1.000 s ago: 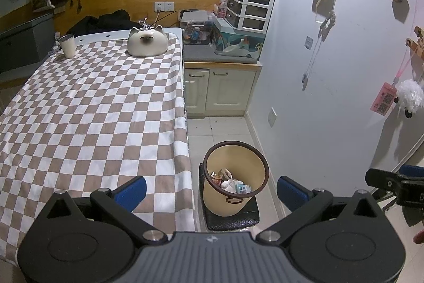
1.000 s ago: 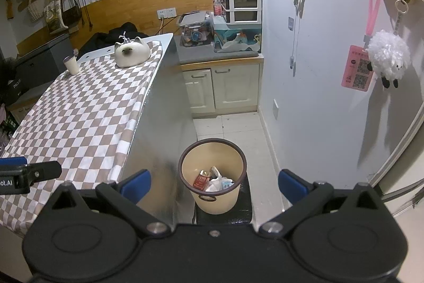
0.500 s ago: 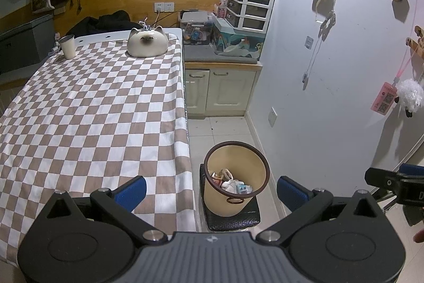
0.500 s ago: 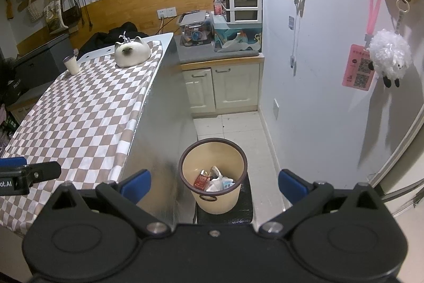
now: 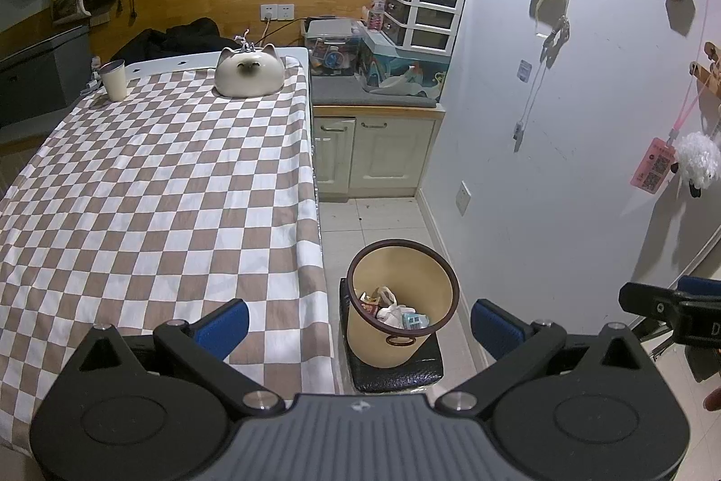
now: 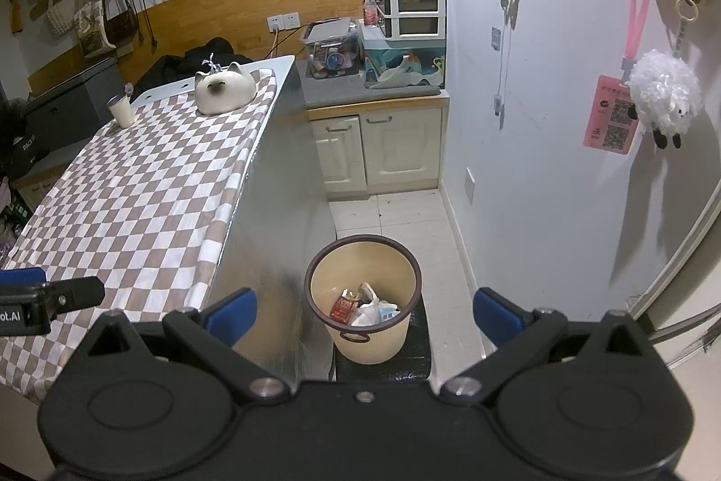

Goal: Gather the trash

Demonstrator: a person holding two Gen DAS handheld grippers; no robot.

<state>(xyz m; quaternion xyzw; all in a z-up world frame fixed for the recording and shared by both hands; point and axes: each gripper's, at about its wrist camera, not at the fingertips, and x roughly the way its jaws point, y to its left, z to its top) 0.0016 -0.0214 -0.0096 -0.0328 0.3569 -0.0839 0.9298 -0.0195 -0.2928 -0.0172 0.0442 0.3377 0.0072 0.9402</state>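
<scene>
A cream trash bin (image 5: pixel 432 278) with a dark rim stands on a black mat on the floor beside the table; it also shows in the right wrist view (image 6: pixel 396 269). Inside lie a white plastic bag (image 5: pixel 396 309), a red packet (image 6: pixel 344 307) and small wrappers. My left gripper (image 5: pixel 358 323) is open and empty, held high above the table edge and the bin. My right gripper (image 6: pixel 365 312) is open and empty, above the bin. Each gripper shows at the edge of the other's view.
A table with a brown-and-white checked cloth (image 5: pixel 157 188) fills the left. On its far end stand a cat-shaped ceramic dish (image 5: pixel 249 71) and a paper cup (image 5: pixel 115 79). Cream cabinets (image 5: pixel 374 152) stand behind the bin; a white wall (image 5: pixel 563 165) is on the right.
</scene>
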